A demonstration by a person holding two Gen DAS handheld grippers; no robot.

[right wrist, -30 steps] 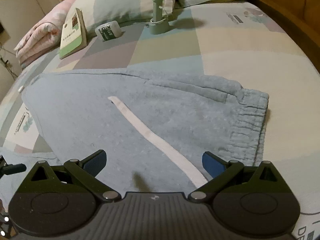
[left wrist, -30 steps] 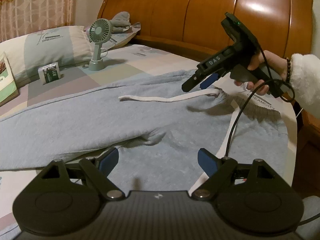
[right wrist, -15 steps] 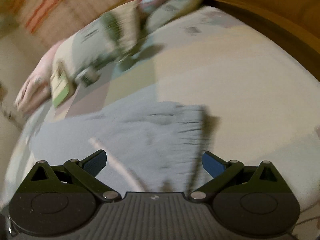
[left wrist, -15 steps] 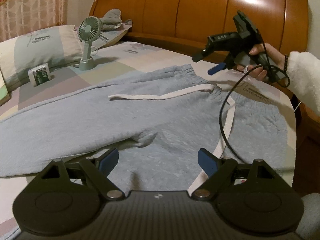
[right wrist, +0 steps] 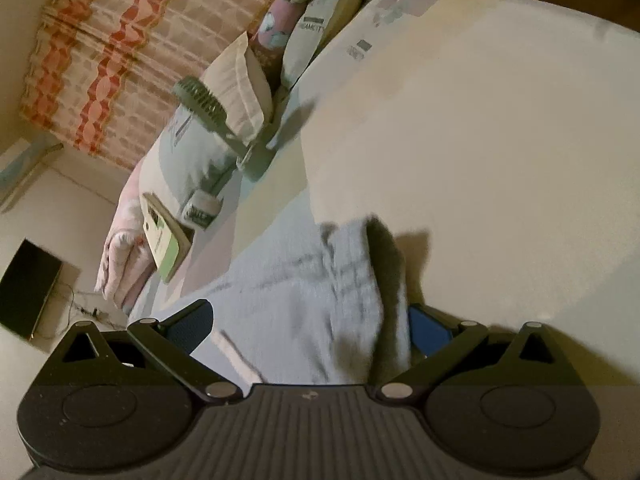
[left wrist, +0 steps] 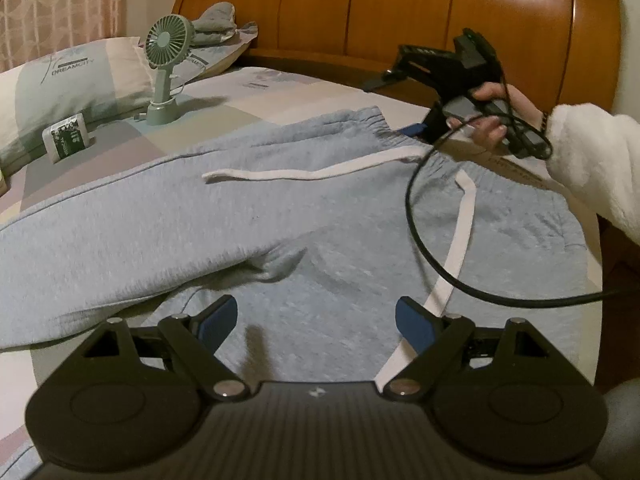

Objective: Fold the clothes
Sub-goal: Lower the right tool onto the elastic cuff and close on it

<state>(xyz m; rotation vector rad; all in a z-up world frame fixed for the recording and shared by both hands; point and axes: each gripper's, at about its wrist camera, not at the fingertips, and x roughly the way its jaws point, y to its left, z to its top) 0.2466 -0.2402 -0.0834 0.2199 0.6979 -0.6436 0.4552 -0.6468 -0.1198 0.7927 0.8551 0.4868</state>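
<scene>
Light grey-blue sweatpants (left wrist: 248, 216) lie spread on the bed, waistband toward the headboard, with a white drawstring (left wrist: 316, 174) across them. My left gripper (left wrist: 316, 318) is open and empty, low over the crotch area. My right gripper (right wrist: 308, 326) is open, tilted sideways, with the elastic waistband (right wrist: 352, 280) between its jaws; the far finger sits under the band's edge. In the left wrist view the right gripper (left wrist: 416, 130) is at the waistband's far corner, held by a hand in a white fleece sleeve.
A green desk fan (left wrist: 166, 76), a small white packet (left wrist: 66, 138) and pillows (left wrist: 68, 80) lie at the left. A green book (right wrist: 162, 240) leans by the pillows. The wooden headboard (left wrist: 400, 12) runs behind. A black cable (left wrist: 432, 256) loops over the pants.
My right gripper has swung from above the pants to the waistband's far corner, rolled sideways, and lowered onto the band. My left gripper has barely moved.
</scene>
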